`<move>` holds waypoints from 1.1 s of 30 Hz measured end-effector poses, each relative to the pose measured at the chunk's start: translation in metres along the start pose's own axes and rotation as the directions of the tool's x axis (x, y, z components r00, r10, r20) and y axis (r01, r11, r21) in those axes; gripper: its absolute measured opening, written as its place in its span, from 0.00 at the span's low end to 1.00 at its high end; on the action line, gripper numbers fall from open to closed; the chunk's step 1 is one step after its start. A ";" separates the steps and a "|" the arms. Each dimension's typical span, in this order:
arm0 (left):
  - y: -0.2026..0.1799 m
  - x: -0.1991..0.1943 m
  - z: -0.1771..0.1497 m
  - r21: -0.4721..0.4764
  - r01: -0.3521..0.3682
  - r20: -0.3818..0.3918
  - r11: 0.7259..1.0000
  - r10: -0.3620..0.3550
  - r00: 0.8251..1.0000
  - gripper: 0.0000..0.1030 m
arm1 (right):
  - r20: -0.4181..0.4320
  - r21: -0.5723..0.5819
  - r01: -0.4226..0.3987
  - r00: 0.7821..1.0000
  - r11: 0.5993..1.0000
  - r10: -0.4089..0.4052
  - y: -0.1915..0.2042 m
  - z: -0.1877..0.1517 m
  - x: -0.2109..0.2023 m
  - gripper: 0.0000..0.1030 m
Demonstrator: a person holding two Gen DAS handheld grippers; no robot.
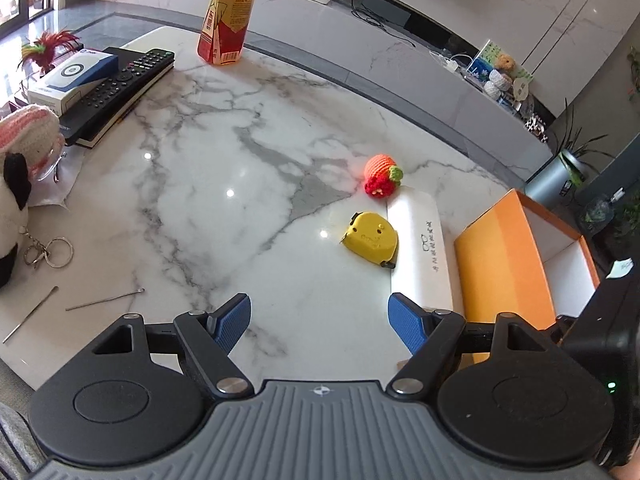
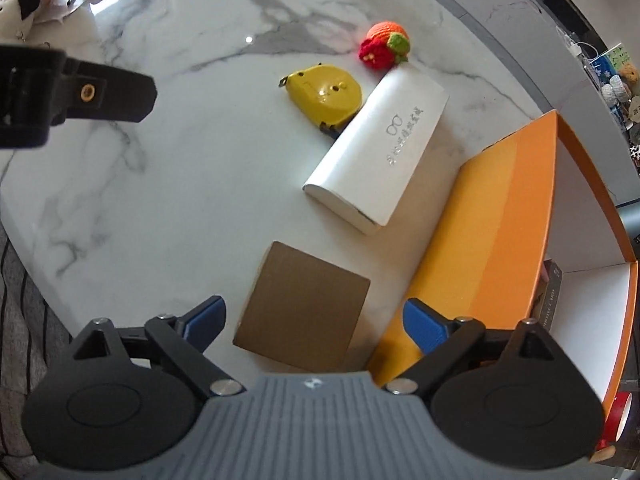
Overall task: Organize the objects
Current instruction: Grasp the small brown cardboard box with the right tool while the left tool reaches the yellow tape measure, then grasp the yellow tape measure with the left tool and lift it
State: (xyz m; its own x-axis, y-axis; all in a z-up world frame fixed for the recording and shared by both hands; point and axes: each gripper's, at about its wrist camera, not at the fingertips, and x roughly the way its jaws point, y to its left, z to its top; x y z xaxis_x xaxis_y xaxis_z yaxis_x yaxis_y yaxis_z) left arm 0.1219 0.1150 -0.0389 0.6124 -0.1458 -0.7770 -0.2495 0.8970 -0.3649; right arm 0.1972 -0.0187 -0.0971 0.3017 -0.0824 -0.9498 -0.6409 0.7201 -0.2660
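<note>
A yellow tape measure [image 1: 371, 237] lies on the marble table [image 1: 224, 184], beside a white glasses case [image 1: 420, 252] and a crocheted strawberry toy [image 1: 382, 176]. An orange box [image 1: 516, 264] with a white inside stands at the right. My left gripper [image 1: 320, 320] is open and empty, above the table short of the tape measure. In the right wrist view my right gripper [image 2: 312, 324] is open and empty, just over a brown cardboard square [image 2: 304, 308], with the tape measure [image 2: 324, 94], the case [image 2: 380, 144], the toy [image 2: 384, 46] and the orange box [image 2: 512, 240] beyond.
A tea bottle [image 1: 226, 16] stands at the far edge. A remote [image 1: 120, 88], a white and blue box [image 1: 70, 78], a plush toy [image 1: 16, 168], a key ring [image 1: 48, 252] and two thin metal picks [image 1: 104, 300] lie at the left.
</note>
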 end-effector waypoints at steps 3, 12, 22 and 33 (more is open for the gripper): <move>0.000 -0.003 0.000 -0.004 -0.003 0.013 1.000 0.003 1.000 0.87 | -0.047 -0.008 0.000 0.999 1.000 0.000 0.003 0.005 0.004 0.96; 0.017 -0.013 0.002 -0.056 -0.011 0.022 0.998 0.012 1.000 0.87 | -0.031 0.118 -0.201 0.978 0.972 0.206 -0.001 0.017 0.005 0.79; 0.007 0.013 0.011 -0.025 -0.004 -0.039 1.000 0.003 0.999 0.87 | 0.027 0.108 -0.186 0.982 0.976 0.184 0.016 0.005 0.016 0.59; -0.027 0.101 0.048 -0.043 0.101 -0.125 0.994 -0.106 0.987 0.87 | 0.037 0.090 -0.268 0.963 0.959 0.265 -0.001 -0.011 0.013 0.59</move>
State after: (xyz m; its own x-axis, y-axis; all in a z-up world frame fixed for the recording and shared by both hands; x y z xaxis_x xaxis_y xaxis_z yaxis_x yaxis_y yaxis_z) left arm 0.2270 0.0959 -0.0827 0.5370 -0.2910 -0.7918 -0.2180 0.8589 -0.4635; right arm 0.1942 -0.0282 -0.1112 0.1466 0.1371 -0.9796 -0.6320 0.7749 0.0139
